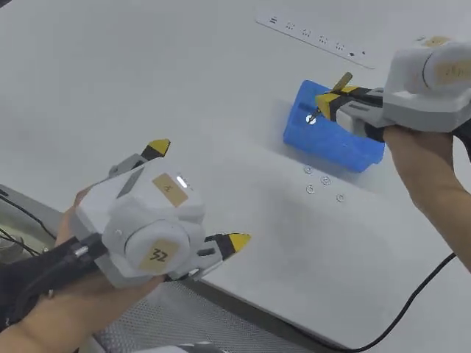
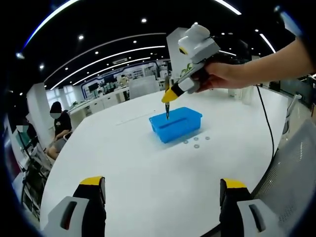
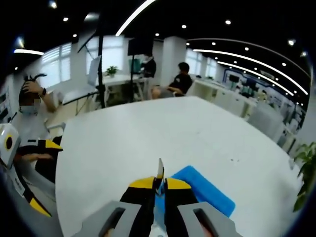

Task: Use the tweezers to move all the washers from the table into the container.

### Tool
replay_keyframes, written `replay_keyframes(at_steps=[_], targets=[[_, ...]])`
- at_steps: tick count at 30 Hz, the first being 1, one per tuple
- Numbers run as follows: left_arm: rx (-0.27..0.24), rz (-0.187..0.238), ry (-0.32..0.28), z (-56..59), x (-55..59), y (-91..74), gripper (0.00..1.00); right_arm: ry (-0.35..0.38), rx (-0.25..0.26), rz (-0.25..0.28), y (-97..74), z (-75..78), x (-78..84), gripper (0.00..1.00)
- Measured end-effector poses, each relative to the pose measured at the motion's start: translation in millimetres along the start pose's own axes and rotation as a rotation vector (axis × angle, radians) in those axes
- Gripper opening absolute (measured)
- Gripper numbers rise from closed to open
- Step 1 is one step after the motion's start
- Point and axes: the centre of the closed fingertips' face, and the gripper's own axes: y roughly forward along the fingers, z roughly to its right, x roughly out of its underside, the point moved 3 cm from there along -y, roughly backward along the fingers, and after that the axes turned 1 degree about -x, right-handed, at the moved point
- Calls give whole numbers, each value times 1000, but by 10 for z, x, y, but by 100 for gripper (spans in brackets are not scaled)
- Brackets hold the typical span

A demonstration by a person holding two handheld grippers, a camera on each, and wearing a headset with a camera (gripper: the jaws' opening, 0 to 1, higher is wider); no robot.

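A blue container [image 1: 340, 144] stands on the white table [image 1: 184, 88], and several small washers [image 1: 324, 180] lie on the tabletop just in front of it. My right gripper [image 1: 329, 100] is shut on the tweezers [image 1: 324, 105] and holds them tip-down over the container's left end; a pale glint shows at the tip. The left gripper view has the tweezers [image 2: 167, 111] above the container [image 2: 176, 123], washers [image 2: 196, 146] beside it. My left gripper [image 1: 197, 195] hangs open near the table's front edge, nothing between its fingers. The right gripper view shows the shut jaws, tweezers [image 3: 160, 171] and container [image 3: 205, 193].
A power strip [image 1: 316, 37] lies at the back of the table. A black cable [image 1: 412, 301] runs off the front right edge. A mesh chair seat [image 1: 147, 327] sits below the front edge. People sit at desks in the background.
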Motion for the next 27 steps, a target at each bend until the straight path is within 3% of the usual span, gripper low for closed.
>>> replay_keyframes(at_steps=[2,8,14,22,27], targets=[[2,-1,-1,2,2,0,99,11,8,-5,67,41,34,2],[6,-7,2,9,13,3,99,139,19,-19,306,143,257,2],[11,-20,9,21,35,20,99,170,43,-25,475,291,354,2],[8,-28,11,16,46,31,98,154,24,-73,685,221,511,3],[3,-30,11,8,47,34,98,156,23,-67,687,218,519,3]])
